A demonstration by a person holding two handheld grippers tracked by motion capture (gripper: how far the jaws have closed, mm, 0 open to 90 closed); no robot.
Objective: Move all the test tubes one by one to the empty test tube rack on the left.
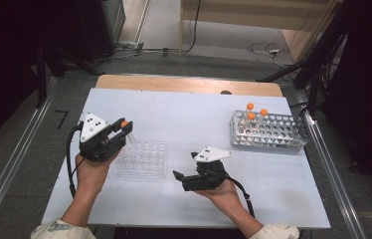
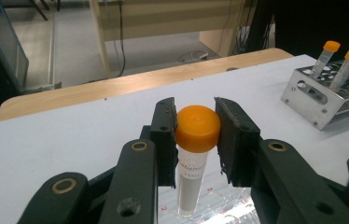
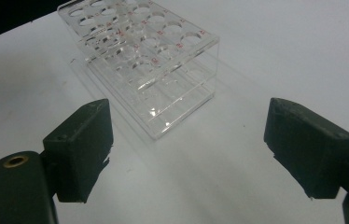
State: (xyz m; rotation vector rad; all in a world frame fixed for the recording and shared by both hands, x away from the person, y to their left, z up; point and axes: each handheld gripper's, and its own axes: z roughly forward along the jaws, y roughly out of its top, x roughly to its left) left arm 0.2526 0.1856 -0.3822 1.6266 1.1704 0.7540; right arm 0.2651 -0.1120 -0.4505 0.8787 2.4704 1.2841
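A: Status. Left gripper (image 2: 196,135) is clamped on the orange cap of a capped sample tube (image 2: 192,182), tube hanging upright between the pads. In the high view the tube (image 1: 126,126) is over the clear acrylic rack (image 1: 141,159), at its 10 o'clock corner.

B: Right side?

A: Right gripper (image 3: 186,149) has its jaws spread wide, nothing between them. It sits at 4 o'clock of the acrylic rack (image 3: 154,60), well apart, pointing at it.

B: Risks?

A: Grip is on the cap alone, not the tube body. If the tube bottom catches the edge of a hole on the way down, I'd expect it to pivot in the pads or the cap to slip. The acrylic rack looks light and nothing holds it; a side push from the tube could shove it across the white table (image 1: 189,114). Right gripper could steady it but isn't touching.

B: What can't you see?

A: The tube's tip is cut off at the bottom of the left gripper view, so I can't tell which hole it lines up with, or whether it's already in one. Label print on the tube is too blurred to read. Metal rack (image 1: 268,130) at 2 o'clock holds three orange-capped tubes (image 1: 250,106); its other holes look empty, hard to confirm.
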